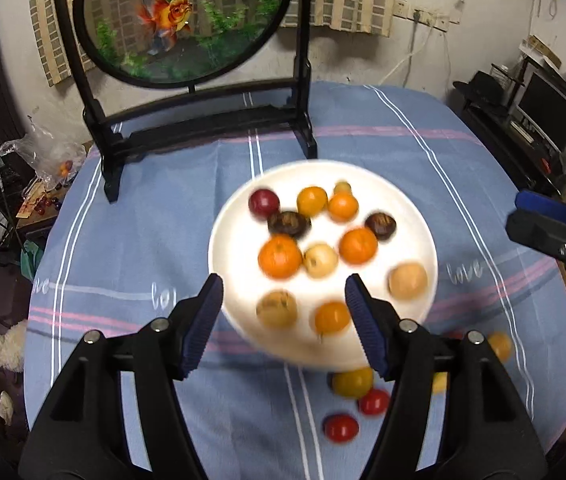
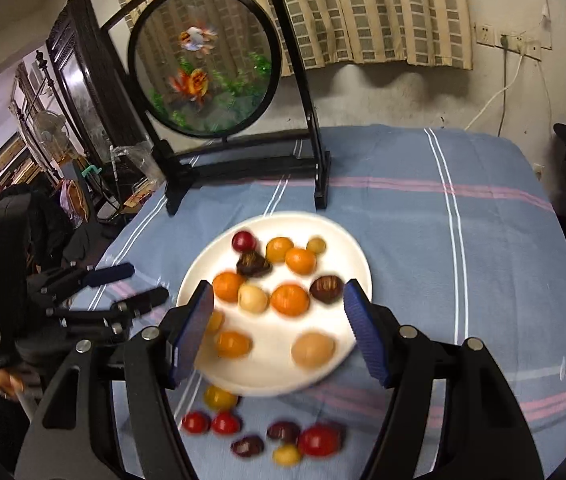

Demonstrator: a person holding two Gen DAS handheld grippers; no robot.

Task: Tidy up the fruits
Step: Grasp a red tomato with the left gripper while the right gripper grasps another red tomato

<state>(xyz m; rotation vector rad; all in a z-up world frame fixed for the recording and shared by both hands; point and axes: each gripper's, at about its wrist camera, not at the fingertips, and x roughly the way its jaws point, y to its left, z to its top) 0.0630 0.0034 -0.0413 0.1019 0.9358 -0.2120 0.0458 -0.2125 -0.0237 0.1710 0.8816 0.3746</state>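
Note:
A white plate sits mid-table and holds several small fruits: orange ones, dark ones, pale ones and a red one. More loose fruits lie on the cloth in front of the plate, among them a yellow one and red ones. My left gripper hangs open over the plate's near edge, with nothing gripped. My right gripper is open too, above the plate's near side. Each gripper appears at the edge of the other's view.
A round goldfish screen on a black stand stands at the back of the table. A blue striped tablecloth covers the table. Clutter and a plastic bag lie beyond the left edge, and shelves stand to the right.

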